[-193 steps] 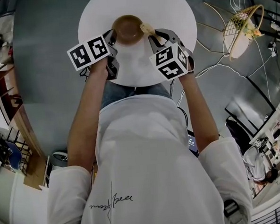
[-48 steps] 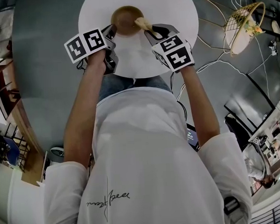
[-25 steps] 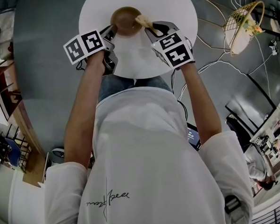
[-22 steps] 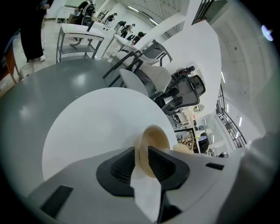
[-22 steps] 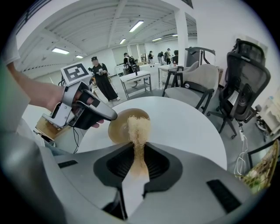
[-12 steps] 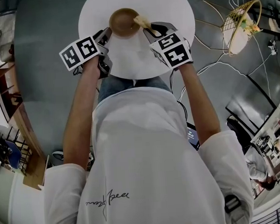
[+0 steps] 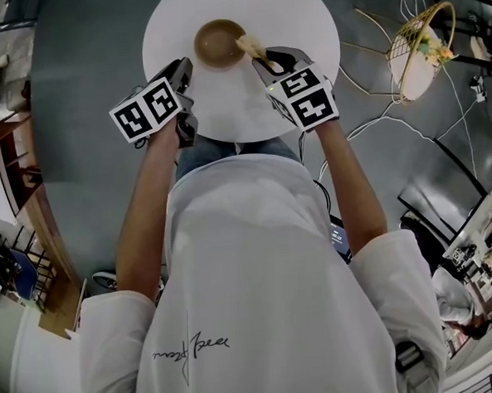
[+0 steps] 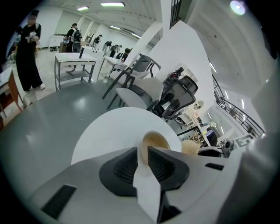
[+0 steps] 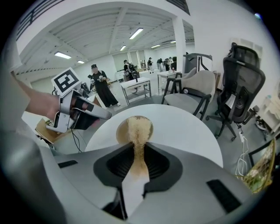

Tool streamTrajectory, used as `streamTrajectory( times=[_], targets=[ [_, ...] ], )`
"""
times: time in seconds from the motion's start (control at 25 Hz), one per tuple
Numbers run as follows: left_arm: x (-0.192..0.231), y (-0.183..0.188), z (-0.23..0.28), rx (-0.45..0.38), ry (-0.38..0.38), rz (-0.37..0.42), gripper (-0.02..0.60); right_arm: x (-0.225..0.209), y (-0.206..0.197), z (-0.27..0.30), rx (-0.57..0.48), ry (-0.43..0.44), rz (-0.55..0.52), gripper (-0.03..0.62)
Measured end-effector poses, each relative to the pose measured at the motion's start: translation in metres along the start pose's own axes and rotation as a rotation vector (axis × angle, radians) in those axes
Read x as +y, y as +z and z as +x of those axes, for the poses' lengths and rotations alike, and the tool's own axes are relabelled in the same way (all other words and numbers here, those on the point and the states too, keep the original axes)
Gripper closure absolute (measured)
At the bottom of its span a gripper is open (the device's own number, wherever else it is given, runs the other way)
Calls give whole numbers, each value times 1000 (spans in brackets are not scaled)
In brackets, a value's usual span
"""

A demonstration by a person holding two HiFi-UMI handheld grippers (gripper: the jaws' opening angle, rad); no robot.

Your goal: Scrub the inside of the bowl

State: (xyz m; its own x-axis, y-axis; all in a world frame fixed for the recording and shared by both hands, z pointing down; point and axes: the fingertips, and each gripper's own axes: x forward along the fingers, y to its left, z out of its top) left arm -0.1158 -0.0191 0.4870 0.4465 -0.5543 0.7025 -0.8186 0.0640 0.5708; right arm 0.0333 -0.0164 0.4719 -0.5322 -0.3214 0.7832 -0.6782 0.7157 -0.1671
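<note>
One brown bowl (image 7: pixel 218 44) sits upright on the round white tabletop (image 7: pixel 293 14), toward its far side, and there is one tan scrubber (image 9: pixel 138 131). The right claw (image 9: pixel 138 162) is clenched on the near end of the scrubber, whose far end reaches over the rim into the bowl.

The left claw (image 8: pixel 142 159) is released and stands just beside the bowl without touching it. Its jaws have just been closing a little, with nothing between them.

The bowl looks wooden, so probably light and stiff, not fragile. On the smooth tabletop it would likely slide or spin under scrubbing unless it is braced. The best hold seems to be the near left rim, one jaw inside and one outside. The scrubber looks soft and fibrous and will likely bend, so a grip close to the working end would give firmer strokes.
</note>
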Motion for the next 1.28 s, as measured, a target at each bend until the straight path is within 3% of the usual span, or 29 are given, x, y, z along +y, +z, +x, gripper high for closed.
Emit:
streamTrajectory(
  times=[0.2, 0.44, 1.28],
  targets=[
    [-11, -6, -10, -26, -5, 3, 538, 10, 5, -14, -47, 19, 6, 510],
    [-40, -5, -30, -121, -38, 8, 575, 26, 14, -40, -115, 67, -3, 510],
    [-128, -40, -84, -242, -96, 106, 577, 26, 10, -144, -348, 169, 30, 514]
  ],
)
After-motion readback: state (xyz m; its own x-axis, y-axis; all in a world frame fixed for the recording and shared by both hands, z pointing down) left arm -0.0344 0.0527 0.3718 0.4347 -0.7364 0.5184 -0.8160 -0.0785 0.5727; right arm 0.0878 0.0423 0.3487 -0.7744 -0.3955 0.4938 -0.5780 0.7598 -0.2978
